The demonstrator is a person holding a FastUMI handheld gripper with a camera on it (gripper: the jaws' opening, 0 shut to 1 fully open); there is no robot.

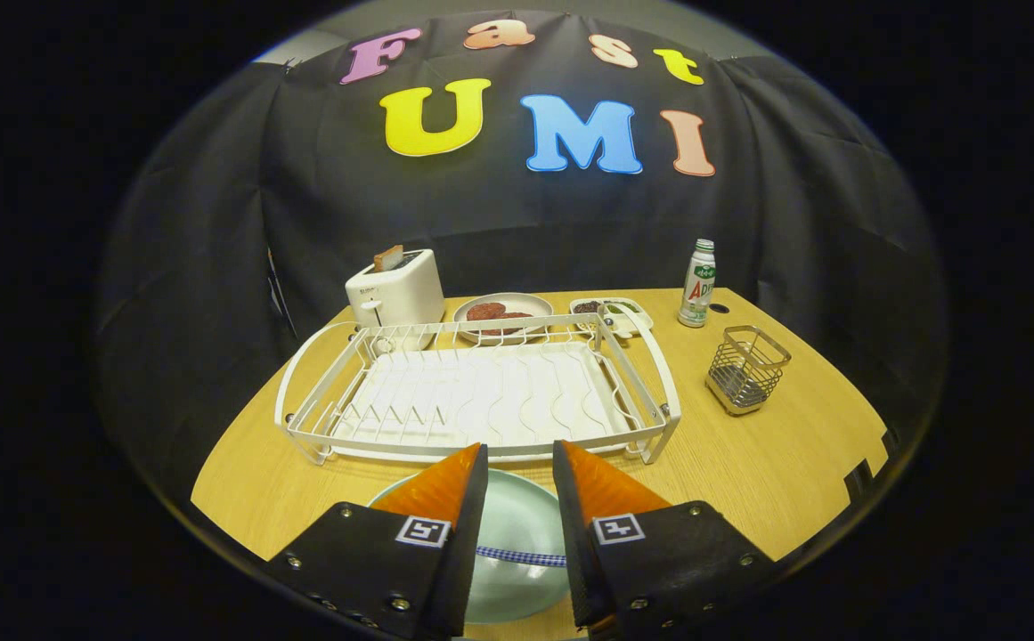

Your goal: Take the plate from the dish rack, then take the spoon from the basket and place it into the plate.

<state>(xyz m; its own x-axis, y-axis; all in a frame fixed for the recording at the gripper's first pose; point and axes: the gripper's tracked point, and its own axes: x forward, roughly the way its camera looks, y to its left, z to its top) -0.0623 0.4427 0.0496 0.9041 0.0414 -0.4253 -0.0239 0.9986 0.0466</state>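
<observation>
A pale green plate lies on the wooden table, just in front of the white dish rack and under my fingers. A spoon handle with a blue-and-white check lies across the plate and spans the gap between the fingers; both its ends are hidden behind them. My gripper hangs over the plate, its fingers apart and pressing on nothing. The rack holds no dishes. The wire basket stands to the right of the rack and looks empty.
Behind the rack stand a white toaster with a slice in it, a plate of dark round food and a small tray of food. A white bottle stands beyond the basket.
</observation>
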